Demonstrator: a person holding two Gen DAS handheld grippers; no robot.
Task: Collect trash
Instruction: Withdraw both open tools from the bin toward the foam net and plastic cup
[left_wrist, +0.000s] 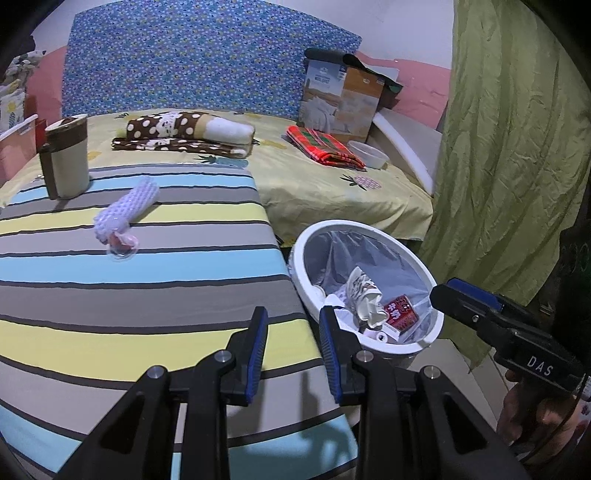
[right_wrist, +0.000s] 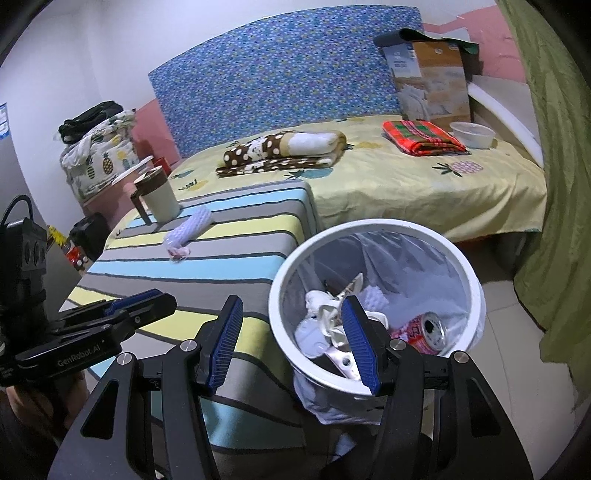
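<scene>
Sitting across the left half of both views, the striped table is the biggest thing here, w/ the pineapple-print bed behind it in the upper middle. The white trash bin w/ clear liner stands on the floor just beside the table's right edge, lower right of centre in the left wrist view. It already holds crumpled paper and a red drink can, so part of the job looks done.

A lidded mug stands upper left on the table; prob not trash. Near it, a bit lower, lies the one loose piece I can spot: a white foam net sleeve w/ a bit of clear plastic wrap at its near end.

Left gripper is spread, nothing between its fingers, over the table's near right edge. Right gripper is spread wide too, empty, at the bin's near rim.

Step in hand, I'd judge: between drops. Next move prob calls for reaching fwd-left to the sleeve, pinching it mid-length, then carrying it over the bin.
</scene>
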